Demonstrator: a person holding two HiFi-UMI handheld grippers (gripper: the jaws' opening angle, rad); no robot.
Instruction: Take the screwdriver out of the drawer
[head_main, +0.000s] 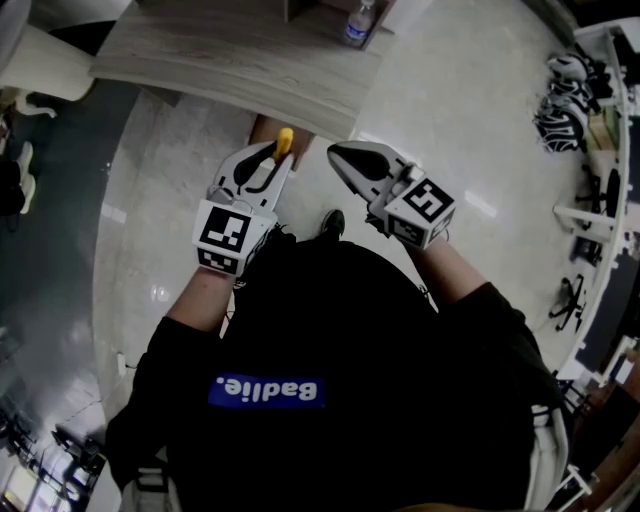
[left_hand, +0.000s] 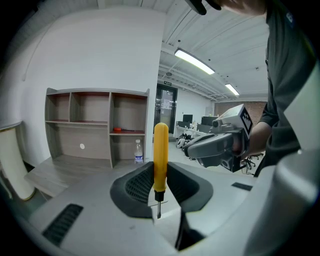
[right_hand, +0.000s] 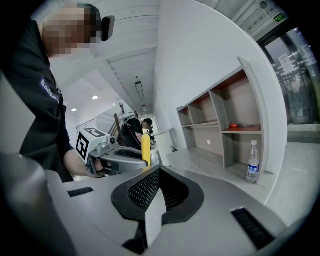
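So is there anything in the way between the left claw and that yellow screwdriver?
Nothing visible is in the way. The left gripper is closed on the screwdriver, and the yellow handle stands upright between its jaws. The right gripper is off to one side, shut and holding nothing.

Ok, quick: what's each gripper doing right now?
Left gripper: closed on the yellow screwdriver, handle up.
Right gripper: closed, holding nothing.
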